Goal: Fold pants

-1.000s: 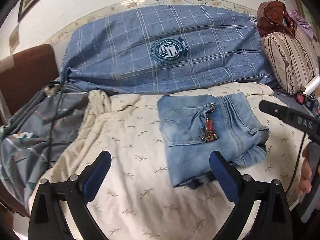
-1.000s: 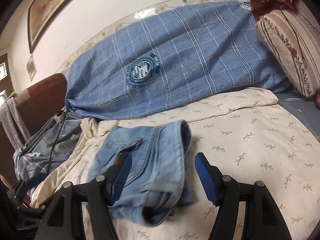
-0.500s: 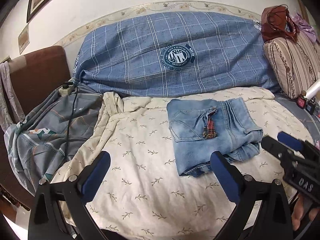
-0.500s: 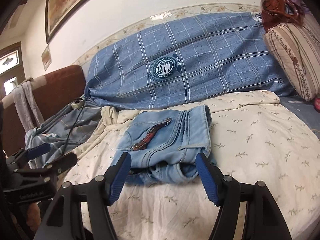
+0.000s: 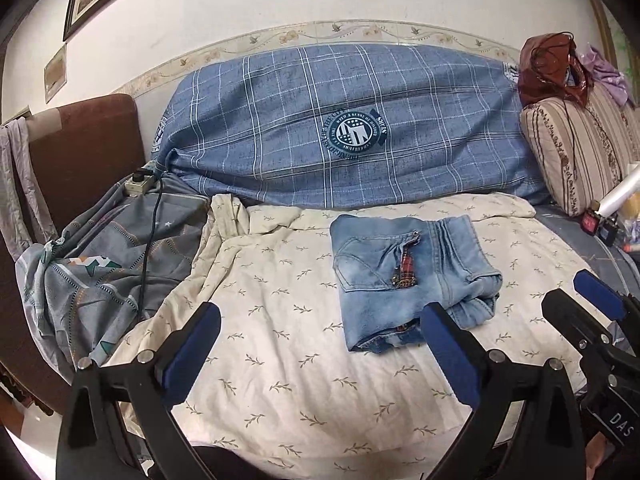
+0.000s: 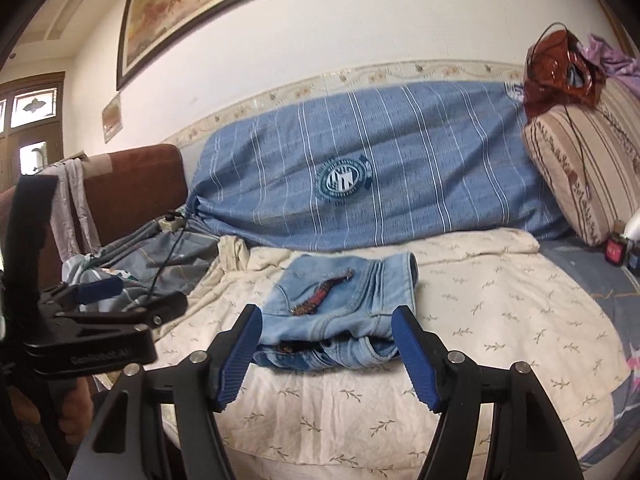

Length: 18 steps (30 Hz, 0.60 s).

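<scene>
Denim pants (image 5: 408, 276) lie folded into a compact bundle on the cream bedsheet (image 5: 280, 360); left tool (image 5: 320, 344) and right tool (image 6: 328, 356), both spread and empty, should withdraw straight back without snagging it.

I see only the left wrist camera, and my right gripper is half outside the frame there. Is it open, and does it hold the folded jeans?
Observer: The right gripper is open and holds nothing; the folded jeans lie on the cream sheet beyond its fingertips.
Operator: How does the near edge of the jeans look from there?
Observer: The layers are stacked unevenly, with plaid lining showing between them.
Operator: And my left gripper?
Observer: The left gripper is off to the left of the jeans, apart from them.
</scene>
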{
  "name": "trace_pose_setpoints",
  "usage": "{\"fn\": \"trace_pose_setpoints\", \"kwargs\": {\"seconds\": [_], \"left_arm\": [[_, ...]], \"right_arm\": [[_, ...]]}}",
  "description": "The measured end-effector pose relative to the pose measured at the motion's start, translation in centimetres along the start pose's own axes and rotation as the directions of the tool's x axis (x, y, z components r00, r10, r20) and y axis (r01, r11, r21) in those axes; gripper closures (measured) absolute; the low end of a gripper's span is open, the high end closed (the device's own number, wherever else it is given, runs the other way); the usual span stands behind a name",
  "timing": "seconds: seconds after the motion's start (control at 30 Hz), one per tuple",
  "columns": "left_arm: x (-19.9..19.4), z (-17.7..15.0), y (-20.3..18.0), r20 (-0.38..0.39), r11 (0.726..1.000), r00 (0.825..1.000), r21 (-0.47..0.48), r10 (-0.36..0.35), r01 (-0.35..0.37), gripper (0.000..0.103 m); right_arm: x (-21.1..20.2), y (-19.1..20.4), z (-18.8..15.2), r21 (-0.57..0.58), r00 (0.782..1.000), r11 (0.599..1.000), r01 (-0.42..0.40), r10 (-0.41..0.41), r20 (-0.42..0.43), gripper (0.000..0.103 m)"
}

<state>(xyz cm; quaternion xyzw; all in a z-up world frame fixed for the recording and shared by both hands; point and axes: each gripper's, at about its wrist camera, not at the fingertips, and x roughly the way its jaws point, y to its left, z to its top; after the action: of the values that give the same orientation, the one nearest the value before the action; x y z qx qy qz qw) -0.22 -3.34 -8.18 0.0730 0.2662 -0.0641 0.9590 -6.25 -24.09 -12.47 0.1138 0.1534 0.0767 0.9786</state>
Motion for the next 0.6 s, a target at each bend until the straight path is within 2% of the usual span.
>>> {"fn": "trace_pose_setpoints", "kwargs": {"seconds": [0.4,0.6], "left_arm": [[-2.3,0.6,1.2,0.035,0.999,0.999,-0.046,-0.013,0.015,0.003],[-2.8,0.6,1.2,0.036,0.999,0.999,-0.032,-0.015,0.016,0.003]], "right_arm": [[-2.8,3.4,2.1,-0.066,0.998,0.998,-0.02,0.024,0.061,0.032],[-3.6,4.7,2.6,-0.092,0.996,0.995,-0.03,0.037,0.076,0.032]]}}
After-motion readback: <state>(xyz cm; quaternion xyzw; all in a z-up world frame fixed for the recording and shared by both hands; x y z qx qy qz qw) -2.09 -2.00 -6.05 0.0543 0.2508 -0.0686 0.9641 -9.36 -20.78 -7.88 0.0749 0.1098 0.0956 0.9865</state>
